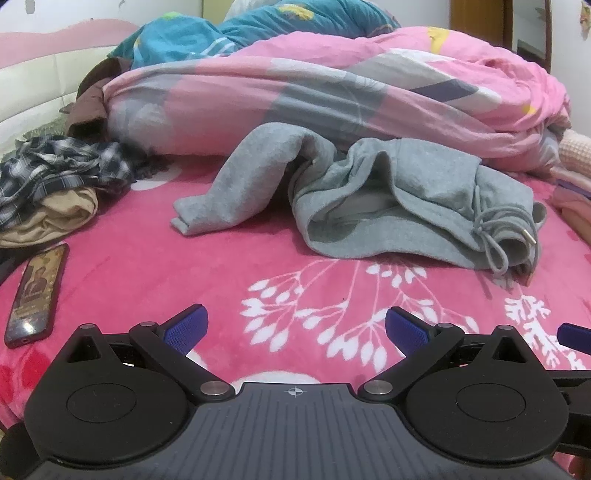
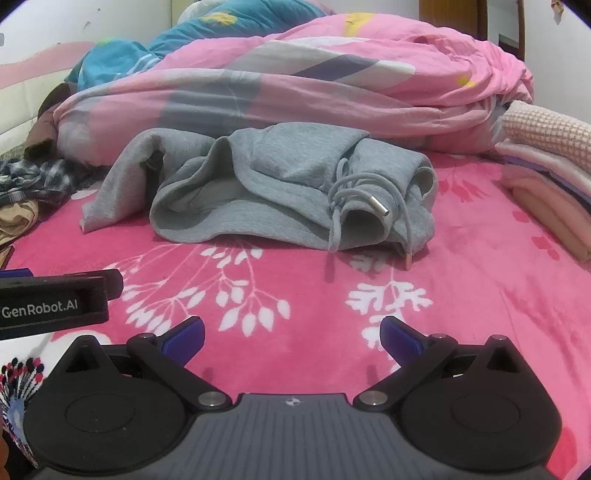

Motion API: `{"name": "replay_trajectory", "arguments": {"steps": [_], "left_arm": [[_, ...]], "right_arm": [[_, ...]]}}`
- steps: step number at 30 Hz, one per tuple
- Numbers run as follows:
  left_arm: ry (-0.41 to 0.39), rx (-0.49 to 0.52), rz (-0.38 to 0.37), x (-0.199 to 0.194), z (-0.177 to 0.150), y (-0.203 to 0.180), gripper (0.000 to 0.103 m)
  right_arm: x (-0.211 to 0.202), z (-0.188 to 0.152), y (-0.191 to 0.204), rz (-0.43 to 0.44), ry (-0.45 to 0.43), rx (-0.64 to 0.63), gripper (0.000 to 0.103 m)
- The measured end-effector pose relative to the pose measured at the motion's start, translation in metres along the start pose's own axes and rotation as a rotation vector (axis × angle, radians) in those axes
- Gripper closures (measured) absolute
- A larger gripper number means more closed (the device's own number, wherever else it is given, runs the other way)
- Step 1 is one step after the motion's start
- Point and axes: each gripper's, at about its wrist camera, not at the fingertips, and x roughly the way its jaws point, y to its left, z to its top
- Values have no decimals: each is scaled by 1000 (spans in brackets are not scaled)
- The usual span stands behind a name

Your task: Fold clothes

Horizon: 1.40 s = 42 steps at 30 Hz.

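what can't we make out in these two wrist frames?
- Grey hoodie: crumpled, so its far sleeve and its front are hidden in its own folds, both views.
- Plaid shirt: cut by the left edge, left wrist view.
- Folded stack: cut by the right edge, right wrist view.
- Phone: screen picture too small to read.

Phone (image 1: 35, 291) lying flat at left on the pink flowered bed cover (image 1: 207, 266). Pink quilt (image 1: 332, 96) heaped across the back, teal quilt (image 1: 258, 26) behind it. White headboard (image 1: 33, 85) at far left. Stack of folded pink blankets (image 2: 550, 173) at right edge.
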Motion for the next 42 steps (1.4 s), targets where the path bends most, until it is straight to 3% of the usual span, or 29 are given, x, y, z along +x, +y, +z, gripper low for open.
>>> {"name": "replay_trajectory", "arguments": {"steps": [20, 42], "left_arm": [[1, -84, 11, 1, -6, 12, 0], [9, -51, 9, 3, -10, 9, 0]], "right_arm": [[-1, -2, -4, -52, 9, 35, 0], [2, -2, -4, -95, 33, 41, 0]]}}
